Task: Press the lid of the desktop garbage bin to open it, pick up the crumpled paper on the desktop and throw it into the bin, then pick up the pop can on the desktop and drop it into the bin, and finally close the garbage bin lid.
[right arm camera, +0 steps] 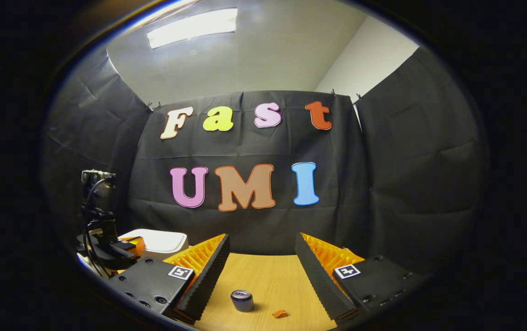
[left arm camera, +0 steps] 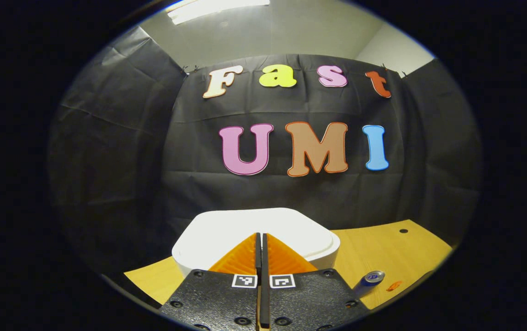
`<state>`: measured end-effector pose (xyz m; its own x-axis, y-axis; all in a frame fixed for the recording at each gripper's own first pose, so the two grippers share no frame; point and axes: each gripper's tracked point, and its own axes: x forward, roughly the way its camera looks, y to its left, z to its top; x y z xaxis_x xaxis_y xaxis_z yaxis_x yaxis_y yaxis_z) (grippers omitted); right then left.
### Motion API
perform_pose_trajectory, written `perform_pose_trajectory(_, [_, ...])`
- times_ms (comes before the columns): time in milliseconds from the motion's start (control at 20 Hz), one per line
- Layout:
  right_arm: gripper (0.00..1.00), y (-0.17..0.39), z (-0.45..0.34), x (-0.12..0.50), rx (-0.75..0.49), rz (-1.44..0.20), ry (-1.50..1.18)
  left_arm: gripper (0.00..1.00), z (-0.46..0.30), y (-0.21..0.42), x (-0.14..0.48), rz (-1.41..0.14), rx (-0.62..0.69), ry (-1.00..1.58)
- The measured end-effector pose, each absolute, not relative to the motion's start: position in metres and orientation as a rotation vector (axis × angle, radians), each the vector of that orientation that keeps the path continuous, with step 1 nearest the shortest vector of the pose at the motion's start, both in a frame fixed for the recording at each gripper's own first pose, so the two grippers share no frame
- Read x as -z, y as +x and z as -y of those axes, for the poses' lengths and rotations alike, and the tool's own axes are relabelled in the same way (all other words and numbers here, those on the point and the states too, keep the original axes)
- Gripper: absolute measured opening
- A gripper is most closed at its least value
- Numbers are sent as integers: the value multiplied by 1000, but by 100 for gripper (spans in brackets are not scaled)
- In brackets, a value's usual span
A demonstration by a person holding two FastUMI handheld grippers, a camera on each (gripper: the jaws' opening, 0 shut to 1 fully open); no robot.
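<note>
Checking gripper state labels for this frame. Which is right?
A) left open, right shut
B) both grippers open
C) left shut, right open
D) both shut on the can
C: in the left gripper view the left gripper has its fingers pressed together with nothing between them, tips over the white bin lid; in the right gripper view the right gripper has its fingers spread wide, with the pop can upright on the desktop beyond them, ungripped.

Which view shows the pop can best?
The right gripper view: the pop can stands whole on the wooden table, seen between the open fingers of the right gripper. In the left gripper view the can sits small at the distorted edge.
</note>
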<state>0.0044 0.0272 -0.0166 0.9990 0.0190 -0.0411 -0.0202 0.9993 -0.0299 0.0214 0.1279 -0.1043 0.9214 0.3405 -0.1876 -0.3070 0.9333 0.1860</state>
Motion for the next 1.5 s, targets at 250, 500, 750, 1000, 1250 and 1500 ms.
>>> perform_pose_trajectory(250, [95, 12, -31, 37, -35, -71, -78, 0, -125, 22, 94, -158, -307, 153])
perform_pose_trajectory(500, [95, 5, -19, 72, 1, -129, -151, 0, -126, 24, 85, -178, -294, 224])
perform_pose_trajectory(750, [100, -1, 1, 109, 42, -205, -159, 0, -126, 31, 50, -124, -309, 106])
perform_pose_trajectory(1000, [96, 7, 19, 156, 60, -309, -127, 0, -100, 28, 0, -3, -235, 85])
perform_pose_trajectory(1250, [97, 25, 23, 210, 35, -431, -107, 1, -67, 10, -4, 26, -169, 70])
perform_pose_trajectory(1500, [97, 49, 30, 282, 22, -618, -9, 11, -37, -7, 10, 1, -113, 47])
